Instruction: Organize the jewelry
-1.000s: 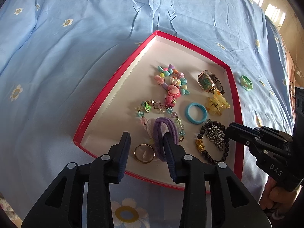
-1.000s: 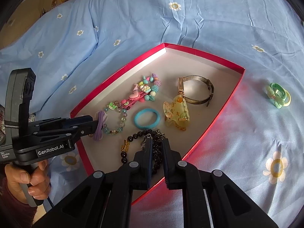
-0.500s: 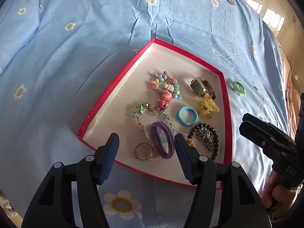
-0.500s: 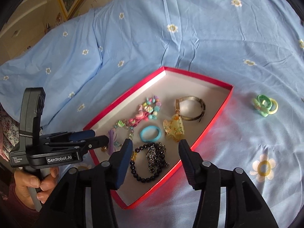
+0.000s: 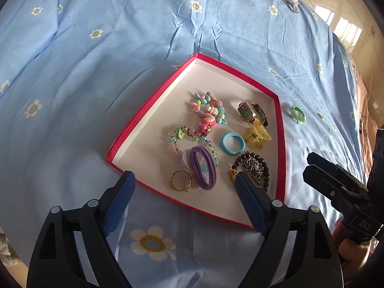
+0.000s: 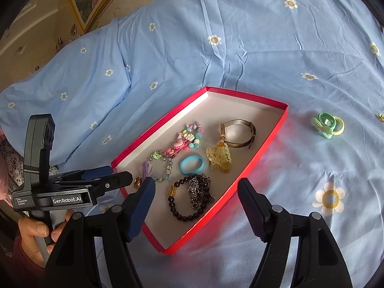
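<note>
Here the left gripper (image 5: 184, 183) is held with its fingers spread wide apart and nothing between them, just above the near edge of the red tray (image 5: 148, 103). The right gripper (image 6: 195, 192) is likewise spread wide and empty, poised over the near corner of the same tray. In the left wrist view the right gripper (image 5: 309, 165) is seen from the side, just beyond the tray's right wall; its fingers overlap there, so their spacing cannot be told from that view.

Inside the tray, nearest the left gripper, a gold ring (image 5: 181, 180) is laid beside a purple hair tie (image 5: 203, 168), which rests across a clear beaded bracelet (image 5: 189, 139). A black bead bracelet (image 6: 189, 201) with a silver chain (image 6: 199, 189) piled on it is found at the tray's near right side. Toward the tray's middle a blue hair tie (image 5: 232, 143) is seen, with a yellow hair claw (image 5: 258, 135) just beside it. Farther in, a pastel charm bracelet (image 5: 208, 111) and a wristwatch (image 5: 252, 111) are placed; the claw touches the watch's strap.

Outside the tray, well apart from its right wall, a green hair tie (image 6: 327, 124) is left on the blue flowered bedsheet (image 6: 216, 48) on which the tray is set.
</note>
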Tool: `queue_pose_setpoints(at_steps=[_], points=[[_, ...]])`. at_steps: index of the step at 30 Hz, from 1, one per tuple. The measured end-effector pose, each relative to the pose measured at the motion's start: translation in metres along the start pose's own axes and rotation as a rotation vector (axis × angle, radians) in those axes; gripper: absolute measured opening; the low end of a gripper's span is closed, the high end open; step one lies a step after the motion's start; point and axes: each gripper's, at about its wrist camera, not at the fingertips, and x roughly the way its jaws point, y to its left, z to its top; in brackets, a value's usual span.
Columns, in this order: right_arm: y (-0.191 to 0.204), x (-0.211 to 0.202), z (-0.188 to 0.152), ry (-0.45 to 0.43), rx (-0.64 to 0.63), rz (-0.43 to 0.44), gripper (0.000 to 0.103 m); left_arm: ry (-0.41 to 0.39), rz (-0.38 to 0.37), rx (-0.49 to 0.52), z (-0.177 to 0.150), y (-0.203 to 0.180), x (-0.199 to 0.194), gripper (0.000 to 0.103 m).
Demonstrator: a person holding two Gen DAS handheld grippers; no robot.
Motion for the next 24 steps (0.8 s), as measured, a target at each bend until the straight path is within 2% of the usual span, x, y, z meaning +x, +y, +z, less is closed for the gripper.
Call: queue_pose_setpoints(at_steps=[3, 7, 12, 19, 24], points=[[0.0, -0.003, -0.003, -0.007, 0.01, 0.008, 0.083, -0.011, 0.006, -0.031, -0.005, 0.005, -0.005, 0.093], [0.001, -0.009, -0.009, -0.022, 0.014, 0.015, 0.083, -0.03, -0.007, -0.087, -0.012, 0.013, -0.014, 0.094], [0.002, -0.014, -0.02, -0.031, 0.01, 0.015, 0.083, -0.047, 0.013, -0.104, -0.022, 0.014, -0.021, 0.095], [0.003, -0.026, -0.03, -0.026, -0.013, -0.007, 0.083, -0.081, 0.072, -0.03, -0.031, 0.0, -0.04, 0.095], [0.015, -0.052, -0.013, -0.051, -0.091, -0.007, 0.085, -0.139, 0.103, 0.047, -0.026, -0.015, -0.068, 0.098]])
